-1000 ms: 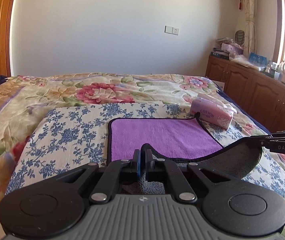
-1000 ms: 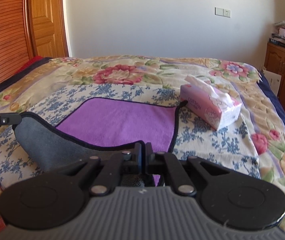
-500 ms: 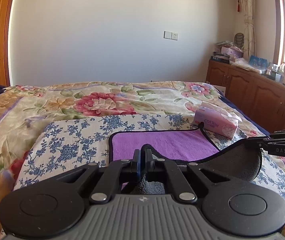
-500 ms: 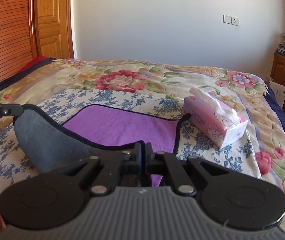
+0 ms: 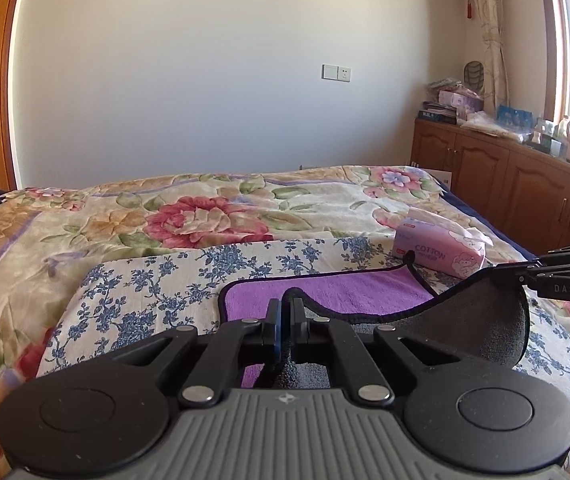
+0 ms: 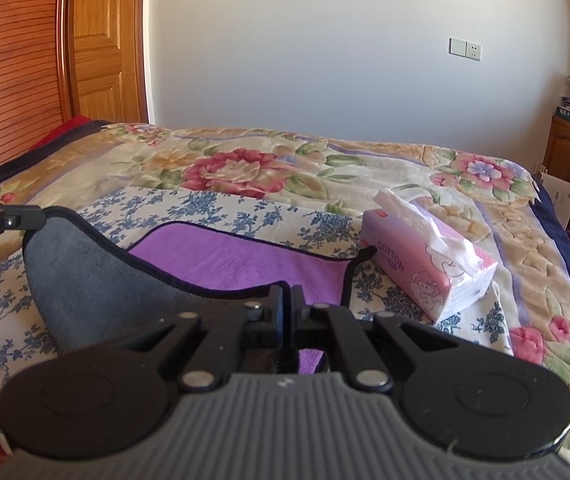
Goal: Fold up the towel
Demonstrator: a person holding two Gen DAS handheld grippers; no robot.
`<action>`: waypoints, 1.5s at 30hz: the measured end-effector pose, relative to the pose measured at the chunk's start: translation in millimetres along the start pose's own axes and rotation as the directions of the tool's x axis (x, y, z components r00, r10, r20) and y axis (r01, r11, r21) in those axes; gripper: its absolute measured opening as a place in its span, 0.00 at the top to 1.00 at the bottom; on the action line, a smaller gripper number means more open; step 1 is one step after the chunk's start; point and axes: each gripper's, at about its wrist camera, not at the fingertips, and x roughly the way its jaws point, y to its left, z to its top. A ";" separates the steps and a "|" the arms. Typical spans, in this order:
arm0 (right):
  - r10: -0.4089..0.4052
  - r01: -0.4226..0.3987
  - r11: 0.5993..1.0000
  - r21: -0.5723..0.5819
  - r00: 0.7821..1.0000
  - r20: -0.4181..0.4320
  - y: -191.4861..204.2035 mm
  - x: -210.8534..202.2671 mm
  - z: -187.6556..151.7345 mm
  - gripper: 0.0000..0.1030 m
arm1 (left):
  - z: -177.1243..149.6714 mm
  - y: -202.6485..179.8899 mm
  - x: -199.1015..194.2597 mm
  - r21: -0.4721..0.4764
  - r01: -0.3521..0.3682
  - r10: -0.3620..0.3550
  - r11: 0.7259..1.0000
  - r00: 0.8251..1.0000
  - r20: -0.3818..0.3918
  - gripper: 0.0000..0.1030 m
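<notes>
A towel with a purple face (image 5: pixel 337 294), grey back and black edging lies on a blue-flowered cloth (image 5: pixel 153 284) on the bed. Its near edge is lifted and curls back, grey side (image 5: pixel 473 320) up. My left gripper (image 5: pixel 285 308) is shut on the near left corner. My right gripper (image 6: pixel 285 296) is shut on the near right corner; it also shows in the left wrist view (image 5: pixel 525 270). The towel's purple face (image 6: pixel 225 256) and lifted grey flap (image 6: pixel 93 276) show in the right wrist view, with the left gripper's tip (image 6: pixel 33 216) at the flap's corner.
A pink tissue pack (image 6: pixel 425 268) lies on the bed just right of the towel's far right corner, also in the left wrist view (image 5: pixel 441 248). A wooden cabinet (image 5: pixel 505 176) with clutter stands to the right, a wooden door (image 6: pixel 101 40) to the left.
Both grippers have risen with the towel's near edge and moved forward; the bed and tissue pack sit lower in both views and less purple shows.
</notes>
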 end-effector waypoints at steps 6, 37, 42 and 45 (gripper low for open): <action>-0.003 0.003 1.000 -0.019 1.000 0.015 -3.1 6.5 6.3 0.96 | 4.9 0.2 9.1 0.008 0.007 -0.007 1.000 1.000 0.001 0.95; -0.055 0.061 0.997 -0.042 0.991 0.123 -25.5 68.6 33.3 0.96 | 44.1 16.0 74.6 0.026 -0.013 0.012 1.000 1.000 0.024 0.95; -0.056 0.057 0.998 -0.004 0.988 0.145 -31.5 79.1 34.9 0.96 | 46.9 17.6 86.9 0.039 -0.028 0.027 0.999 0.999 0.025 0.95; -0.058 0.058 0.998 0.008 0.987 0.148 -34.1 84.8 32.6 0.96 | 49.0 19.2 94.3 0.036 -0.036 0.035 0.999 0.999 0.029 0.95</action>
